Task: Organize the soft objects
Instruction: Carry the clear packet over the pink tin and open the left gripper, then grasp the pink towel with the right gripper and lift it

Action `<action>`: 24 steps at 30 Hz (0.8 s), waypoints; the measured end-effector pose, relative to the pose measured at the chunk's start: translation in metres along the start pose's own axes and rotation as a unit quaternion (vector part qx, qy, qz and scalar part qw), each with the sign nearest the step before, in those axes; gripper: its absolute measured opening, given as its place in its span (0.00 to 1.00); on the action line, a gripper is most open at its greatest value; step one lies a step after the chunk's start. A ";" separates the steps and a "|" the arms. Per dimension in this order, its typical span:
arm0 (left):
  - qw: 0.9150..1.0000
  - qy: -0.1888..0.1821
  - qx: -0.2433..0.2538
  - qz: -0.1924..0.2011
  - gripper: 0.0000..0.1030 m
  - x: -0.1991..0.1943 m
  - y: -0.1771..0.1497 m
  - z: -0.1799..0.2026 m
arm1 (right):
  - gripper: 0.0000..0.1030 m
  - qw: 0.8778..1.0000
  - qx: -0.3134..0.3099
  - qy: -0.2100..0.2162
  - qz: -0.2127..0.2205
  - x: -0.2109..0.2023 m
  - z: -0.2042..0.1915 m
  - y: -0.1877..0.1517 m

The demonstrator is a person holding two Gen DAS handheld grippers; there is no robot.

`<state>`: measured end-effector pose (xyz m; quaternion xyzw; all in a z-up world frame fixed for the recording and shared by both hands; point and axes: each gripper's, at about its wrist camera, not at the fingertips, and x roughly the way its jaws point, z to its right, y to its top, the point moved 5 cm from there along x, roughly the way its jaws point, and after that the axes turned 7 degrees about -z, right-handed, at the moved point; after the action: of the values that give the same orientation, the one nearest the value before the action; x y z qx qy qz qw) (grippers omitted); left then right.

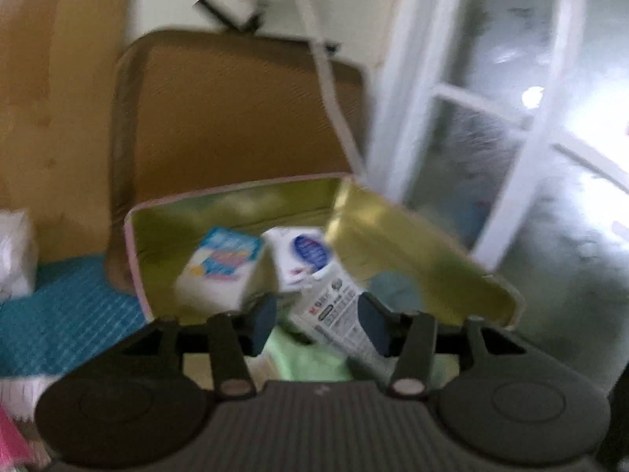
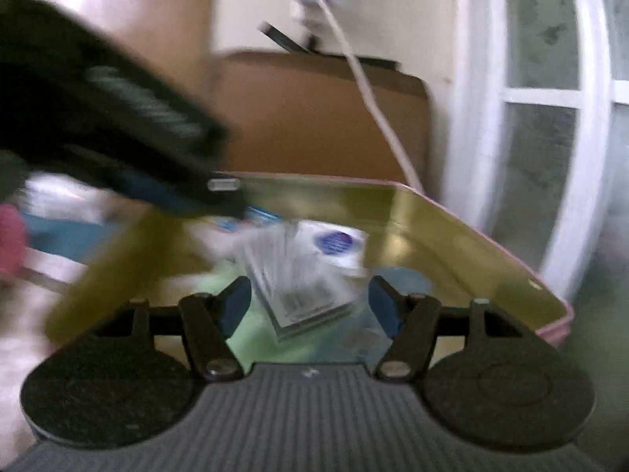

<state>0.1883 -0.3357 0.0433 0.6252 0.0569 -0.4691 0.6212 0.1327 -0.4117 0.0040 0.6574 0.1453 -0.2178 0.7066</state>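
An open tin box (image 1: pixel 412 244), gold inside and pink outside, fills the middle of both views. In it lie a blue-and-white tissue pack (image 1: pixel 224 259) and a white pack with a blue oval and a printed side (image 1: pixel 330 306), on top of a green cloth (image 1: pixel 306 358). My left gripper (image 1: pixel 318 322) hovers over the box with its jaws apart. The white pack shows between them, with a gap at the left pad. My right gripper (image 2: pixel 310 303) stands open over the same white pack (image 2: pixel 298 283) without touching it. The left gripper's blue pad (image 2: pixel 157 192) crosses the upper left of the right wrist view.
A brown padded board (image 1: pixel 236 118) leans behind the box, and a white cable (image 1: pixel 334 98) hangs across it. A white-framed glass door (image 1: pixel 491 137) is on the right. A teal mat (image 1: pixel 70 306) and a white bag (image 1: pixel 15 255) lie to the left.
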 end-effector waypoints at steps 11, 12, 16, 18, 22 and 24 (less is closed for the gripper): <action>0.998 -0.039 -0.013 0.038 0.46 -0.112 -0.088 -0.064 | 0.45 0.985 0.116 0.066 0.107 -0.087 0.001 -0.012; 0.998 -0.037 -0.013 0.039 0.46 -0.126 -0.102 -0.074 | 0.40 0.982 0.118 0.094 0.110 -0.091 -0.007 -0.008; 0.998 0.011 -0.046 0.036 0.46 -0.173 -0.152 -0.123 | 0.36 0.968 0.091 0.223 0.076 -0.104 -0.062 -0.005; 0.996 0.049 -0.072 0.030 0.46 -0.189 -0.171 -0.150 | 0.37 0.959 0.071 0.271 0.040 -0.098 -0.095 -0.005; 0.985 0.092 -0.143 0.033 0.46 -0.216 -0.199 -0.202 | 0.42 0.947 0.020 0.320 -0.020 -0.073 -0.171 -0.005; 0.979 0.103 -0.170 0.035 0.46 -0.224 -0.208 -0.220 | 0.55 0.942 0.005 0.332 -0.041 -0.056 -0.203 0.004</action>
<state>0.0417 0.0076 -0.0059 0.5566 0.1775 -0.3636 0.7256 0.1028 -0.2036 0.0156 0.6894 0.3972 -0.0169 0.6055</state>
